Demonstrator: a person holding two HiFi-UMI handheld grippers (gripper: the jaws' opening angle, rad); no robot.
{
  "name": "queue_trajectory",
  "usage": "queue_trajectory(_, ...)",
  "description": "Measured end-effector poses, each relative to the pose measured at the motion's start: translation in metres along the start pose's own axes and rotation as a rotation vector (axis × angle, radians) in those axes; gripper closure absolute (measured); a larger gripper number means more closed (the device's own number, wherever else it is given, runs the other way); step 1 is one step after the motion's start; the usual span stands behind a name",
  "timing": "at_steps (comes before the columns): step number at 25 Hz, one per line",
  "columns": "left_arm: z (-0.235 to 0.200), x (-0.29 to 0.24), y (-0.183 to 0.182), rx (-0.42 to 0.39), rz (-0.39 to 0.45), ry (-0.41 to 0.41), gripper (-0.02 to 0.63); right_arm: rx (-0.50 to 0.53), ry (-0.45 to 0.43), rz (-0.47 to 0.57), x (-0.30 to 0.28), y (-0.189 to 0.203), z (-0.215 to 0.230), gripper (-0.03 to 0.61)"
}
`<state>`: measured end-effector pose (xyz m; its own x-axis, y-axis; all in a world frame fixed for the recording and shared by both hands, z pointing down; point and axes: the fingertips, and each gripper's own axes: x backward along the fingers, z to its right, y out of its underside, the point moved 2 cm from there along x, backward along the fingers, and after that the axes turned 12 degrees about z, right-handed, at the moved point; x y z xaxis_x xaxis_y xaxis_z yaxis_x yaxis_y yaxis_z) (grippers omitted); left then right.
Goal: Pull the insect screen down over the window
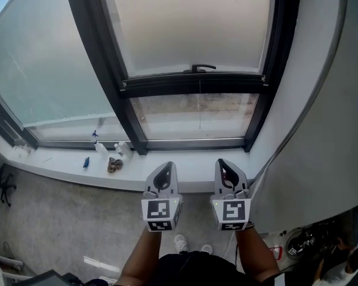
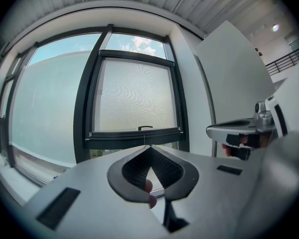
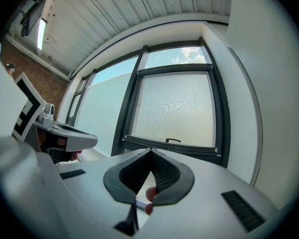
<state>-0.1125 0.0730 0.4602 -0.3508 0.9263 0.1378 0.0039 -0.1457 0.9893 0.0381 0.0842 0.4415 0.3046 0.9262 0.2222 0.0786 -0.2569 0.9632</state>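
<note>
The insect screen (image 1: 191, 22) covers the upper part of the dark-framed window. Its black bottom bar (image 1: 197, 83) carries a small handle (image 1: 203, 68) and sits above an uncovered strip of glass (image 1: 194, 115). A thin cord (image 1: 199, 109) hangs from the bar. My left gripper (image 1: 165, 164) and right gripper (image 1: 222, 161) hover side by side before the windowsill (image 1: 185, 162), both shut and empty, well below the handle. In the left gripper view, the screen (image 2: 134, 96) and handle (image 2: 145, 128) lie beyond the left gripper (image 2: 150, 147). In the right gripper view, the handle (image 3: 173, 140) lies beyond the right gripper (image 3: 150, 151).
Two spray bottles (image 1: 98, 145) (image 1: 122, 149), a crumpled cloth (image 1: 114, 165) and a small blue item (image 1: 86, 162) sit on the sill to the left. A white wall (image 1: 322, 130) closes the right side. A large fixed pane (image 1: 42, 64) is at left.
</note>
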Motion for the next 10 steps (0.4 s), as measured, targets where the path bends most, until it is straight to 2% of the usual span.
queue_trajectory(10,-0.0024,0.0037,-0.0058,-0.027,0.033,-0.005,0.611,0.017,-0.013,0.008,-0.0034,0.0,-0.0081,0.577)
